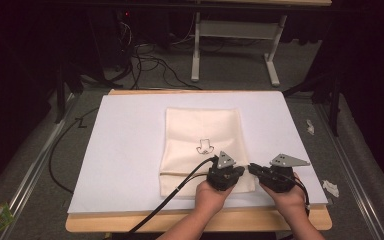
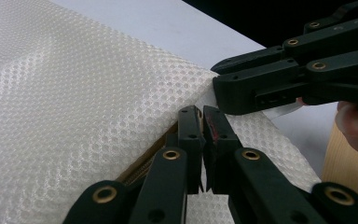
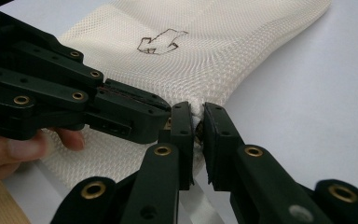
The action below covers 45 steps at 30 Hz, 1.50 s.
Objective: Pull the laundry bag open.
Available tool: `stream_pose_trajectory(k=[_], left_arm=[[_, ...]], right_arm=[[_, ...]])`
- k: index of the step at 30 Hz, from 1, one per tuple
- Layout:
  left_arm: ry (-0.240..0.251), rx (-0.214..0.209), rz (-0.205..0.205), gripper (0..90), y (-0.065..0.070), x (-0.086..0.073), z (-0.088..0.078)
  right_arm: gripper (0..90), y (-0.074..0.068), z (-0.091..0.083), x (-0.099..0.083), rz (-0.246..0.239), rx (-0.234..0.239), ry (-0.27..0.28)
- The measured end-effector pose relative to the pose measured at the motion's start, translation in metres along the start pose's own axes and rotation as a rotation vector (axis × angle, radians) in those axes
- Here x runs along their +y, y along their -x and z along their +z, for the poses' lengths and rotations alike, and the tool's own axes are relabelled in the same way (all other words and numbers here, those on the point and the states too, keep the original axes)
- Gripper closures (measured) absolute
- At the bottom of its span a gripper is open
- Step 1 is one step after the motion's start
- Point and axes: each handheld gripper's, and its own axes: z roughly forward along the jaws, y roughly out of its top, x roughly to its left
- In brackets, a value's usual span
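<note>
in the high view a cream mesh bag (image 1: 202, 145) lies flat on the white sheet (image 1: 130, 150) covering the tabletop (image 1: 190, 220), a small dark drawing (image 1: 204, 145) near its middle. both hands come in from the bottom: the left tool (image 1: 240, 172) and the right tool (image 1: 253, 168) meet at the bag's near right corner. in the left gripper view the left tool (image 2: 202, 122) has its jaws nearly together, pinching the edge of the mesh bag (image 2: 74, 102), with the right tool (image 2: 221, 79) just beside it. in the right gripper view the right tool (image 3: 196, 119) is clamped on the corner of the bag (image 3: 200, 56), the left tool (image 3: 161, 116) touching close alongside.
</note>
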Motion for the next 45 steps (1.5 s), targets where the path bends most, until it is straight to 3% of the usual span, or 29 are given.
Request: stream_pose_trajectory(k=[7,11,15,19,21,24,27,30,39,40,42,43,44,45], left_arm=[[-0.012,-0.005,-0.038,87.3,-0.002,0.000,-0.001],[-0.015,-0.040,-0.083,87.4,-0.007,-0.002,-0.004],[-0.021,-0.023,-0.046,87.6,-0.007,-0.002,-0.010],[-0.040,-0.005,-0.078,87.6,-0.017,-0.003,-0.015],[-0.040,0.013,-0.093,87.6,-0.026,-0.006,-0.020],[-0.054,0.014,-0.068,87.6,-0.029,-0.008,-0.027],[-0.060,0.032,-0.035,87.6,-0.027,-0.010,-0.032],[-0.060,0.031,-0.055,87.6,-0.032,-0.012,-0.036],[-0.064,0.035,-0.043,87.6,-0.033,-0.014,-0.042],[-0.065,0.052,-0.038,87.6,-0.033,-0.014,-0.043],[-0.061,0.035,-0.047,87.6,-0.036,-0.015,-0.046],[-0.065,0.057,-0.037,87.6,-0.036,-0.016,-0.047],[-0.064,0.047,-0.041,87.6,-0.037,-0.016,-0.048],[-0.067,0.059,-0.039,87.6,-0.038,-0.017,-0.049]], right_arm=[[84.7,0.000,0.000,0.000,-0.003,-0.003,-0.004],[85.0,-0.001,0.001,0.000,-0.010,-0.002,-0.011],[85.1,-0.005,0.002,0.001,-0.017,-0.001,-0.006],[85.5,-0.009,0.003,0.002,-0.037,-0.026,-0.007],[85.6,-0.005,0.000,0.002,-0.017,-0.035,0.002],[85.4,0.003,-0.002,-0.001,0.010,-0.014,0.002],[85.4,-0.001,0.000,-0.002,-0.022,-0.016,-0.003],[85.5,-0.006,0.001,0.001,-0.036,-0.018,-0.003],[85.5,-0.012,0.004,0.002,-0.047,-0.012,-0.012],[85.5,-0.012,0.004,0.002,-0.049,-0.013,-0.012],[85.5,-0.011,0.003,0.002,-0.048,-0.015,-0.008],[85.6,-0.011,0.003,0.002,-0.047,-0.010,-0.009],[85.6,-0.013,0.003,0.002,-0.053,-0.030,-0.015],[85.6,-0.012,0.003,0.002,-0.054,-0.020,-0.011]])
